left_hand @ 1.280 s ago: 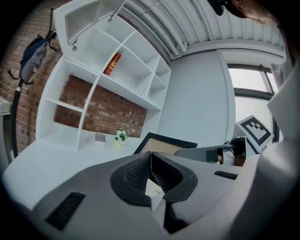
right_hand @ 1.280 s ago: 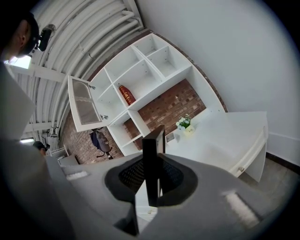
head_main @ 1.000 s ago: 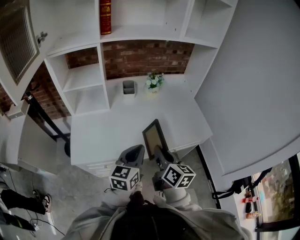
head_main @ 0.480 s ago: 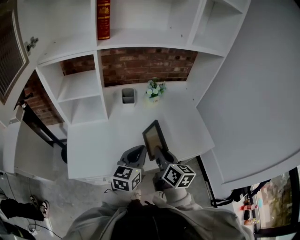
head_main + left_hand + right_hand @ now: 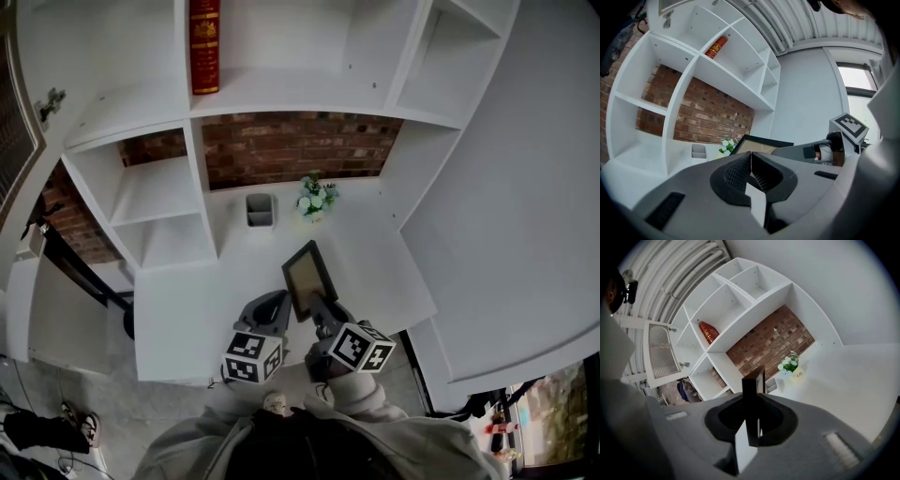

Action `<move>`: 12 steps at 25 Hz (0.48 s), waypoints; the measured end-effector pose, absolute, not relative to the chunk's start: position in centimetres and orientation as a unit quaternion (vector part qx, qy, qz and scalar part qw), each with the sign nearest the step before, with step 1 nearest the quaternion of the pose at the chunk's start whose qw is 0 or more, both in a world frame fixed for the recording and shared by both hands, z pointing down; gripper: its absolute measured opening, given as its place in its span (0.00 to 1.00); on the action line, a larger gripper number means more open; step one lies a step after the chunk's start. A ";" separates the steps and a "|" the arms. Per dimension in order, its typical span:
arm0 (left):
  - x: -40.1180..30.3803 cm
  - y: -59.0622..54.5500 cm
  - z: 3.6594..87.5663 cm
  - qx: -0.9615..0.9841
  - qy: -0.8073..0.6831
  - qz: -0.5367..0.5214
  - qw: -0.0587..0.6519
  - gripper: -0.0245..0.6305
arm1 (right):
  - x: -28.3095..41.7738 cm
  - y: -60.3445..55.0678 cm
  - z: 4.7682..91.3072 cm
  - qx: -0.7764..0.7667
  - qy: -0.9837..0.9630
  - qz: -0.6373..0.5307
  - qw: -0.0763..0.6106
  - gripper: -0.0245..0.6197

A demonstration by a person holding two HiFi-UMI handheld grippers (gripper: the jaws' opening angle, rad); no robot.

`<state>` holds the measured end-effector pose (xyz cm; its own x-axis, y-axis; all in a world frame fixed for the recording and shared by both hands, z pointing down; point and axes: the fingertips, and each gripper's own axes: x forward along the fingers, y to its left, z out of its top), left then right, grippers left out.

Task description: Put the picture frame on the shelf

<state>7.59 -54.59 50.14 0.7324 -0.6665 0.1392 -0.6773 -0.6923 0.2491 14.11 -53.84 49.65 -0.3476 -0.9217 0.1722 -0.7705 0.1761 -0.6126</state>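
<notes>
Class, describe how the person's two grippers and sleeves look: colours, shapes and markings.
Both the left gripper and the right gripper have smooth grey rounded bodies with dark ribbed pads. Each carries a white cube with black square markers. The sleeves are light grey.

- We find gilt print on the red book (its spine), too small to read.
- The flower pot bears a label, too blurred to read.
</notes>
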 end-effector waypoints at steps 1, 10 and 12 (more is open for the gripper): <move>7.5 -55.1 50.0 0.919 -0.367 0.020 0.144 0.05 | 14.1 -54.5 49.4 -0.555 0.757 -0.321 0.127 0.11; 6.5 -60.4 45.9 0.907 -0.399 0.005 0.132 0.05 | 14.5 -60.0 43.9 -0.527 0.765 -0.322 0.185 0.11; 6.5 -61.4 44.5 0.905 -0.408 0.000 0.118 0.05 | 14.7 -61.2 42.5 -0.516 0.767 -0.324 0.201 0.11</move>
